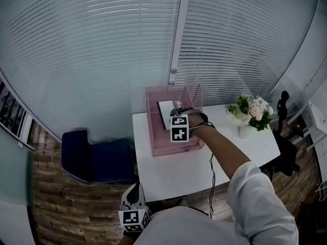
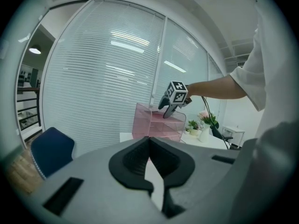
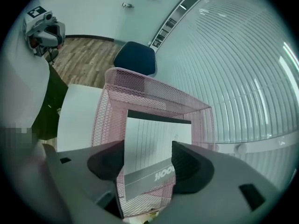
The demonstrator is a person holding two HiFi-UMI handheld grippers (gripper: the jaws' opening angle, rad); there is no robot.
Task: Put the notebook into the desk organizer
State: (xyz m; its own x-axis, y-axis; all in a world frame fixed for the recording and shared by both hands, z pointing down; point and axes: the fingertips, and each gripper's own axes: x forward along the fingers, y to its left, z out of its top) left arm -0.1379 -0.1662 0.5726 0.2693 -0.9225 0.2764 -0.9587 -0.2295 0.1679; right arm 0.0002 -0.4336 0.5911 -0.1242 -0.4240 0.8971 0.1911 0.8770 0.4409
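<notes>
A white lined notebook (image 3: 156,143) with a grey band lies flat in the top tray of the pink mesh desk organizer (image 1: 173,148), and shows in the head view as a pale sheet (image 1: 166,108). My right gripper (image 3: 148,160) hovers over that tray with its jaws wide apart. The notebook sits between the pads and is not pinched. From the head view the right gripper (image 1: 178,112) reaches over the organizer's top. My left gripper (image 1: 134,198) hangs low near my body, off the table, its jaws (image 2: 149,141) closed together on nothing.
The organizer stands on a small white table (image 1: 168,180) against a wall of blinds. A vase of flowers (image 1: 252,114) is at the table's right end. A blue chair (image 1: 97,160) stands to the left and a black chair (image 1: 283,147) to the right.
</notes>
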